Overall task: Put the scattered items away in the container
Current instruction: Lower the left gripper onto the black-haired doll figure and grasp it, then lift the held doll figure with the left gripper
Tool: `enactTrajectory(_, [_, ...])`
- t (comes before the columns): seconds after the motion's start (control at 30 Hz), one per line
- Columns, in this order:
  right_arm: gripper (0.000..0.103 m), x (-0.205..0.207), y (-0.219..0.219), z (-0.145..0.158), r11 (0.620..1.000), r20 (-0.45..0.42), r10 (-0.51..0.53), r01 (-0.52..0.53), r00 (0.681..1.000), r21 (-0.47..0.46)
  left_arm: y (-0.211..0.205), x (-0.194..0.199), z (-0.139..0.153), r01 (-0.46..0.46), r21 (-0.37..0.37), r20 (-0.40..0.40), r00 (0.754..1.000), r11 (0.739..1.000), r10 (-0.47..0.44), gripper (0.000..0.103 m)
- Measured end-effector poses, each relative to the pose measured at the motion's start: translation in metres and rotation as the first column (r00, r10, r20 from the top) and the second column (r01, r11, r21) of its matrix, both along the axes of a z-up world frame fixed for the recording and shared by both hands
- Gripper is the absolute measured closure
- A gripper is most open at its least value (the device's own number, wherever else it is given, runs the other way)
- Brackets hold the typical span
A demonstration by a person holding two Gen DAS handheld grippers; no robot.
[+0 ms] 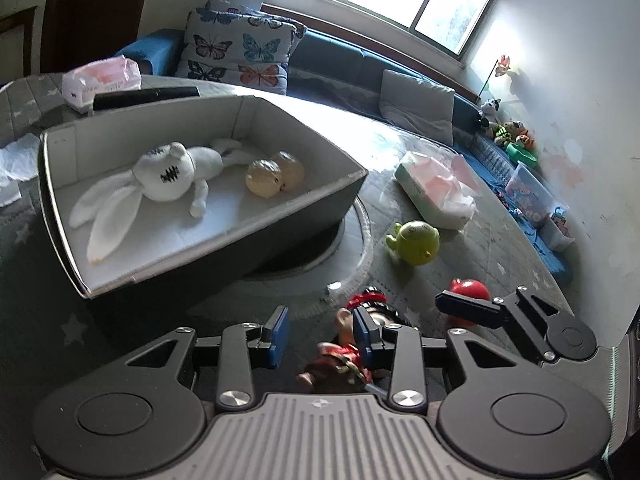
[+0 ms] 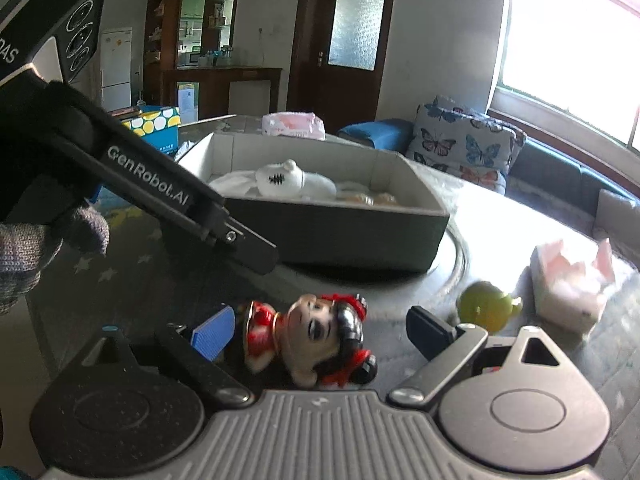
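Doll figurine (image 2: 316, 340) is lying on the table between my wide-open right gripper's (image 2: 320, 332) fingers, unpinched, while my left gripper (image 1: 322, 330) is hovering nearly closed, gripping nothing.

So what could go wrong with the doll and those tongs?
1. The right tongs are open around the doll, which lies on its side; closing on its round head, they might let it slip.
2. The left tongs, shut, sit right beside the doll, so the two might bump.
3. The green toy nearby looks round and might roll if nudged.
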State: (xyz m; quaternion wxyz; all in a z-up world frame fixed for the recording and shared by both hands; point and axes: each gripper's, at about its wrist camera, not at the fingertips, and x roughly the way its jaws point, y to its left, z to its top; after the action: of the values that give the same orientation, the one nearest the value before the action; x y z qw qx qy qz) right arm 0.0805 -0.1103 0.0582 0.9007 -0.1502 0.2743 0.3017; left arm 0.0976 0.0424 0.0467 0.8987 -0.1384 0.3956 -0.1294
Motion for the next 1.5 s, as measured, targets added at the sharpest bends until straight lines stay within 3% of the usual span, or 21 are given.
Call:
enactTrajectory(1.07, [0.005,-0.004,0.01,-0.022,0.999,-0.081,0.04,-0.04,0.996,0.0,0.009,-0.026,-0.019,-0.066,-0.174,-0.106,0.993,0.983,0.048,0.066])
enactTrajectory(1.5, [0.011,-0.013,0.008,-0.022,0.999,-0.097,0.04,-0.04,0.995,0.009,0.005,-0.014,-0.027,-0.075,-0.179,-0.121,0.991,0.981,0.054,0.066])
